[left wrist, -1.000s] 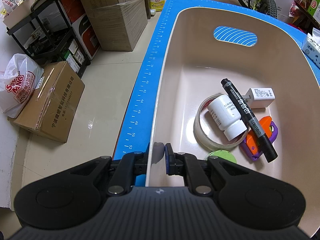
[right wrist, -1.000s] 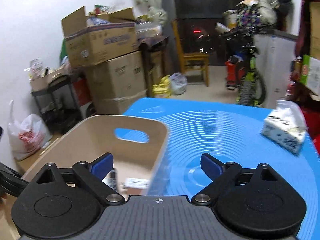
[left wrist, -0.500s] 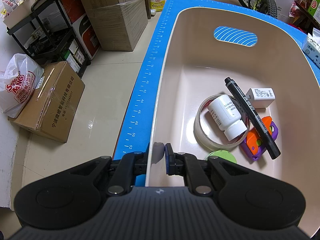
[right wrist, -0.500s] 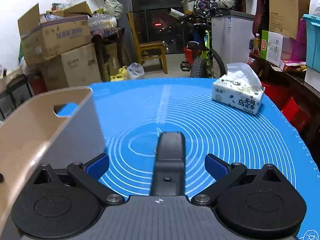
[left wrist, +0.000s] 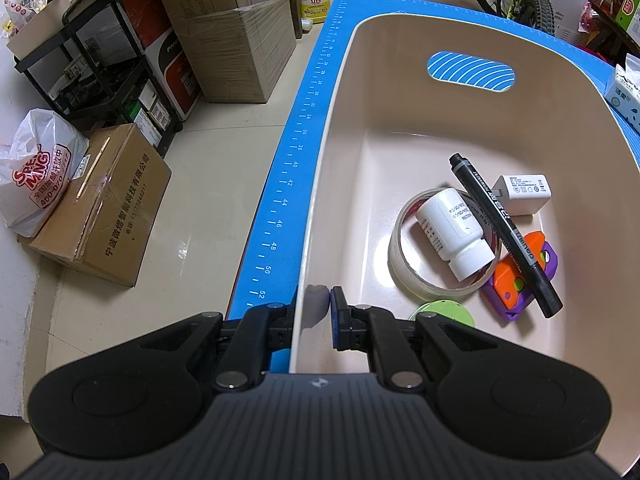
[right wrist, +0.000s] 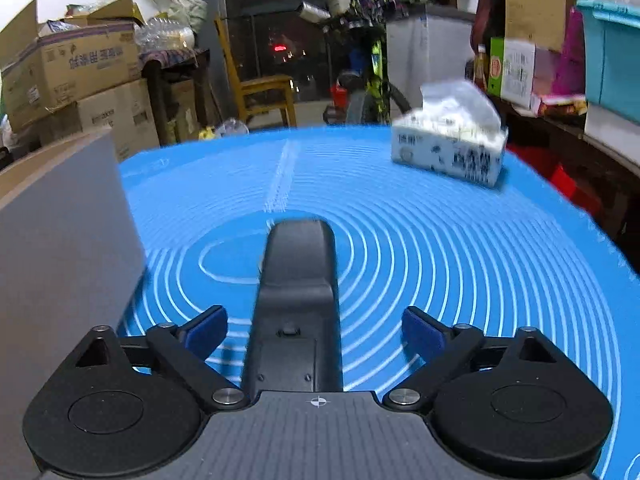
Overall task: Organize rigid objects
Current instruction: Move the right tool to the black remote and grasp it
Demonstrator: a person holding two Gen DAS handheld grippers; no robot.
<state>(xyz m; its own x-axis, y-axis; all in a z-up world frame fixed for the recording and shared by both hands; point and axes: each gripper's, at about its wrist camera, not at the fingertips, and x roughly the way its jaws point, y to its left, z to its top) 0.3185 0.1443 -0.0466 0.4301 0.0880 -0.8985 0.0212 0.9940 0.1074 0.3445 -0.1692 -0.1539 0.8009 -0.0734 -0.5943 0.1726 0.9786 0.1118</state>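
My left gripper (left wrist: 316, 312) is shut on the near wall of a beige bin (left wrist: 340, 128). In the bin lie a black marker (left wrist: 504, 232), a white bottle (left wrist: 454, 228), a tape roll (left wrist: 400, 264), a white charger (left wrist: 522, 194), an orange and purple toy (left wrist: 516, 280) and a green lid (left wrist: 444, 314). My right gripper (right wrist: 314, 330) is open, low over the blue mat (right wrist: 440, 240). A black remote-like object (right wrist: 298, 296) lies flat between its fingers, apart from both pads. The bin's outer wall (right wrist: 60, 240) shows at the left.
A tissue pack (right wrist: 450, 148) sits on the mat at the far right, and it also shows in the left wrist view (left wrist: 624, 88). Cardboard boxes (left wrist: 100, 204), a black shelf (left wrist: 100, 68) and a plastic bag (left wrist: 36, 168) stand on the floor left of the table.
My right gripper swung from over the bin to the right and came down around the black object on the mat. The marker in the bin slid a little. My left gripper held still.
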